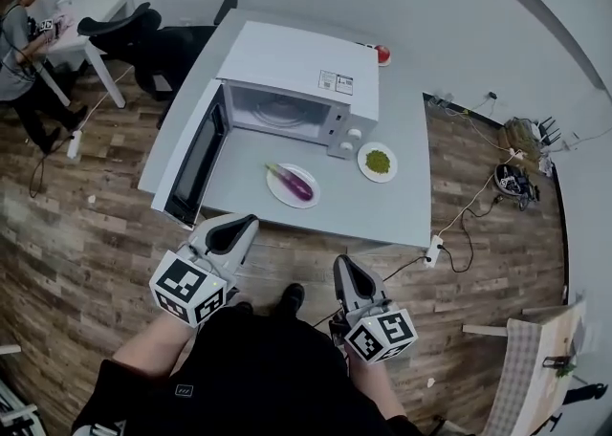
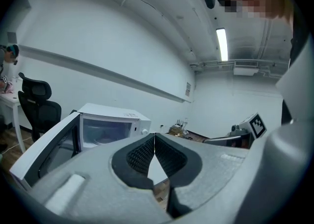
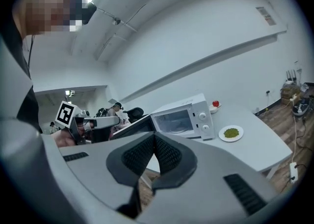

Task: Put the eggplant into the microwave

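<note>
A purple eggplant lies on a white plate on the grey table, just in front of the white microwave. The microwave door hangs wide open to the left, and its cavity shows in the left gripper view and the right gripper view. My left gripper and right gripper hover short of the table's near edge, both pointing toward it. Both are shut, tips touching, with nothing between them. The eggplant is hidden in both gripper views.
A second plate with green food sits to the right of the microwave, and a red item in a bowl behind it. Black office chairs and a person are at the far left. A power strip with cables lies on the wooden floor.
</note>
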{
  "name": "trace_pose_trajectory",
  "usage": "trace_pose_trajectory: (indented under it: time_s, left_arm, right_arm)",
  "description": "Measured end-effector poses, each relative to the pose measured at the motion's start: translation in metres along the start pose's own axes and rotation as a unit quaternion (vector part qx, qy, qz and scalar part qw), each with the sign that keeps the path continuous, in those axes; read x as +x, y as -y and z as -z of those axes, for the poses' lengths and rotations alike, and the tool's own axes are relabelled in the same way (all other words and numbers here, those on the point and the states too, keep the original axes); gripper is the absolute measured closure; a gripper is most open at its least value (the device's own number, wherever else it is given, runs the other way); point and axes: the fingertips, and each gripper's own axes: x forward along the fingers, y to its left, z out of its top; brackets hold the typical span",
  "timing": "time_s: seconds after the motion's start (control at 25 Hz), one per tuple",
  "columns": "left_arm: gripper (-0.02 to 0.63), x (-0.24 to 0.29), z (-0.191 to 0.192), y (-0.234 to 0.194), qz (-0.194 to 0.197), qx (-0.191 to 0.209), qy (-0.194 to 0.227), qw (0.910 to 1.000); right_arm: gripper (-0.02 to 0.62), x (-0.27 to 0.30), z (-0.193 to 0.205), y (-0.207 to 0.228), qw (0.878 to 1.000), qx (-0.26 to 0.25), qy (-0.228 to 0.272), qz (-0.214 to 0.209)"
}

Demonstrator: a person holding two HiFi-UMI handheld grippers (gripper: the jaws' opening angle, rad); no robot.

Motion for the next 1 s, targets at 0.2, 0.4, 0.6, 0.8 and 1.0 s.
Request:
trace_pose_trajectory:
  time_s: [0.2, 0.4, 0.6, 0.8, 1.0]
  left_arm:
    - [0.598, 0.03, -0.005, -0.001, -0.025, 0.011, -0.001, 0.9996]
    - [0.597, 0.044, -0.002, -0.006, -0.028, 0.032, -0.018, 0.9989]
    - [0.598, 0.063, 0.012, -0.02, -0.024, 0.06, -0.038, 0.9971]
    - [0.598, 0.082, 0.045, -0.038, -0.022, 0.08, -0.074, 0.9938]
    - [0.598, 0.098, 0.074, -0.056, -0.019, 0.08, -0.089, 0.9927]
  right_arm:
    - [0.58, 0.01, -0.002, 0.023, 0.999, -0.007, -0.02, -0.043]
    - [0.581, 0.024, -0.006, 0.045, 0.999, -0.005, -0.028, -0.039]
    - [0.581, 0.041, -0.002, 0.057, 0.999, 0.018, -0.028, -0.021]
    - [0.581, 0.06, 0.025, 0.065, 0.998, 0.025, -0.055, -0.019]
    - [0.581, 0.078, 0.053, 0.078, 0.997, 0.04, -0.07, -0.018]
